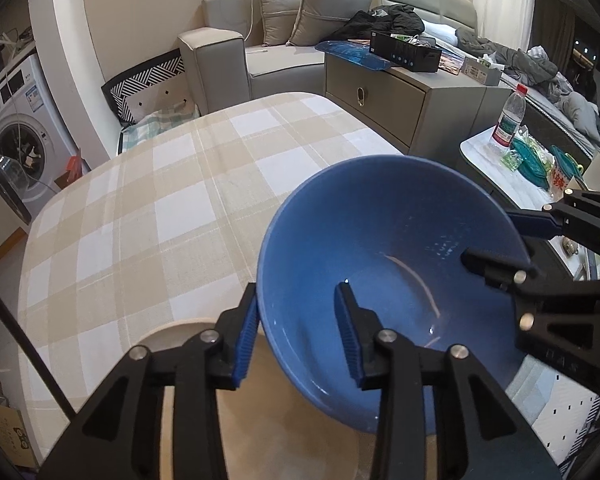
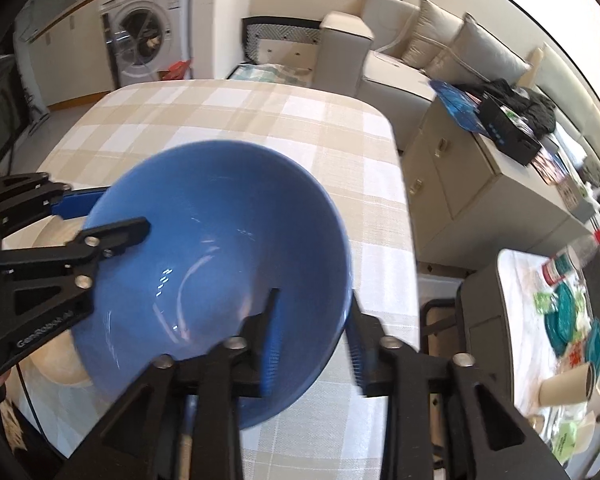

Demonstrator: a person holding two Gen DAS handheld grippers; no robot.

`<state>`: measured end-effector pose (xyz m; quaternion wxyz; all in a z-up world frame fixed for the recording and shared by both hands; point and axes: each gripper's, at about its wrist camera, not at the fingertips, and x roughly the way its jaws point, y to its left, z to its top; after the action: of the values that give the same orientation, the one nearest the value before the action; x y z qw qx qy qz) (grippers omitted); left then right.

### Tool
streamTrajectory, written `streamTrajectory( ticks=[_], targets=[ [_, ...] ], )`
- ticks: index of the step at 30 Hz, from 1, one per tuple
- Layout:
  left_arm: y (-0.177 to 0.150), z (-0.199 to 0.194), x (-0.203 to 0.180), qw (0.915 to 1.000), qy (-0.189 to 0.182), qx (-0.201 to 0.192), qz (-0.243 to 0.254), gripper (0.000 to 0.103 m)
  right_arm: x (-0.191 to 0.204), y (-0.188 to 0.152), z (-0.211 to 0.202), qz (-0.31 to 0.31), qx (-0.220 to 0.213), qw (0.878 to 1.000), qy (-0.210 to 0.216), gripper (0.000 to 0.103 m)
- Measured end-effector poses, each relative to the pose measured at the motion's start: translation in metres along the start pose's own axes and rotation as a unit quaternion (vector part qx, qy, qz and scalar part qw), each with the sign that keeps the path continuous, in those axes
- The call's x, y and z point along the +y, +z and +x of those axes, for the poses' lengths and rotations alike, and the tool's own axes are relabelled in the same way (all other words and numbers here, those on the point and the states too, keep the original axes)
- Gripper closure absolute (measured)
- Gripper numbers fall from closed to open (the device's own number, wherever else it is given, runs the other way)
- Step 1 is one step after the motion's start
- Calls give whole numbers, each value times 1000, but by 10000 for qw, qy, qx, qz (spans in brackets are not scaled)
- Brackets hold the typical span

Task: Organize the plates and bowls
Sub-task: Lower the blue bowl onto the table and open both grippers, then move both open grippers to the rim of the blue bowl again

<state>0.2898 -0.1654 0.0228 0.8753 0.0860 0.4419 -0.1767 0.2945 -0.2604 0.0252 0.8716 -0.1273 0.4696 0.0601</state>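
My left tongs (image 1: 300, 332) point steeply down, and their two blue-padded fingers straddle the near-left rim of the blue bowl (image 1: 384, 248): one pad outside the wall, the other inside. In the left wrist view there is a clear gap between the inner pad and the bowl's wall, so they stand partly open and are not pinching it.

My right tongs (image 2: 314, 340) come down at much the same slope on the opposite side. They also straddle the rim, one finger in the bowl and one outside. That view is blurred with motion, but the pads seem to stand off the wall, so these too are partly open around the rim without gripping.

The bowl sits tilted between both tongs. Its lower edge is over a pale round plate (image 1: 168, 336) that lies on the counter (image 1: 148, 200), which is covered in a beige and white checked cloth.

On the side of my left tongs, seen from the right wrist, I can read "GenRobot" in white, with the end of the word cut off. On the side table to the right, a clear bottle (image 1: 509, 118) with a red cap carries a red and green label too small to read. The washing machine (image 2: 140, 36) has blue stickers I cannot read.
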Motion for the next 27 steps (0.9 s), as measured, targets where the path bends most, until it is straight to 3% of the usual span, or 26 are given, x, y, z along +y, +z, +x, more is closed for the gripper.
streamTrajectory(
  ticks=[2, 9, 15, 20, 24, 27],
  targets=[
    [-4, 0, -1, 10000, -64, -40, -7, 50, 0, -4, 0, -24, -66, 9999, 75, 50],
    [-11, -3, 3, 9999, -35, -105, -87, 48, -7, -13, -4, 253, -319, 9985, 370, 32],
    [-16, -5, 6, 9998, -40, -117, -159, 44, -18, -18, -7, 553, -445, 9960, 536, 24],
    [-22, -8, 5, 9995, -27, -208, -238, 23, -25, -23, -4, 683, -449, 9945, 662, 23],
    [-25, -7, 5, 9995, -63, -171, -275, 21, -31, -27, -2, 819, -457, 9926, 775, 21],
    [-28, -7, 4, 9994, -54, -172, -304, 11, -37, -31, 0, 984, -494, 9897, 910, 18]
  ],
)
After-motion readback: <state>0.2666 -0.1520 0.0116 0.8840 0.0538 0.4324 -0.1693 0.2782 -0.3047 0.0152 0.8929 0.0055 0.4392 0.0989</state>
